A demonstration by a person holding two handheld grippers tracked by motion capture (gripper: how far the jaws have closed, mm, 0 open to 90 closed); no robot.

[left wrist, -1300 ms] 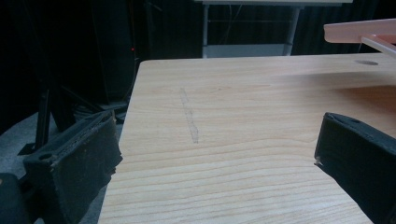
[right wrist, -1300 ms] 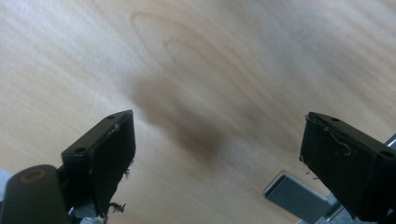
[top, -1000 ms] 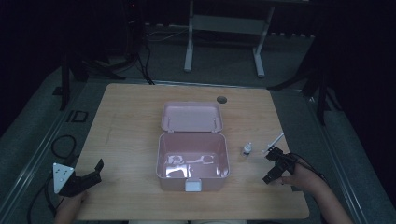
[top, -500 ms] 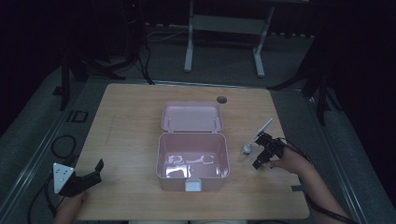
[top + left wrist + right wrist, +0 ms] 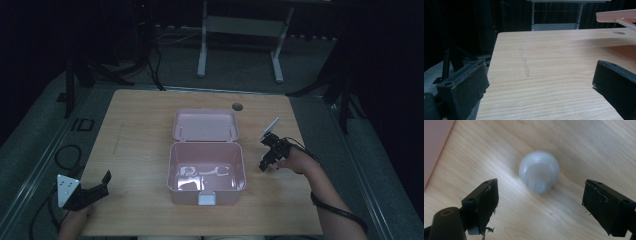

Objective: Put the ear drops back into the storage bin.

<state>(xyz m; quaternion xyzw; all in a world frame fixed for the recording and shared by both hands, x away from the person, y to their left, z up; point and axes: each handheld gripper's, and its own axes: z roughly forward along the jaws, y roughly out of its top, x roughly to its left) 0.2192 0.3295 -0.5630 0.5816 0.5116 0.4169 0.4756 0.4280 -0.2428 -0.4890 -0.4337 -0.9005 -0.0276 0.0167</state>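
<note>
Bulb (image 5: 539, 171), small, white and round, lies on the tabletop (image 5: 140, 130) just right of the open pink box (image 5: 206, 170), and your right claw (image 5: 265, 161) now hangs right over it. A second ago that claw sat out near the right edge of the tabletop; since then you have carried it in toward the box, so the bulb now falls between its jaws in the right gripper view. The jaws have just been closing a little, but they stand wide, one on each side of the bulb with clear wood showing between pad and bulb, so nothing is gripped yet. My reading is that you are lined up for the pick and only need to lower and squeeze; the bulb sits slightly nearer the left jaw in that view, so it may roll when the first pad meets it. Your right forearm comes in from the lower right, hand tipped forward so the claw points down at the tabletop. Your left claw (image 5: 95, 192) rests released at the near left corner, jaws apart with nothing between them, aimed across the bare wood toward the box's raised lid (image 5: 205, 125).
</note>
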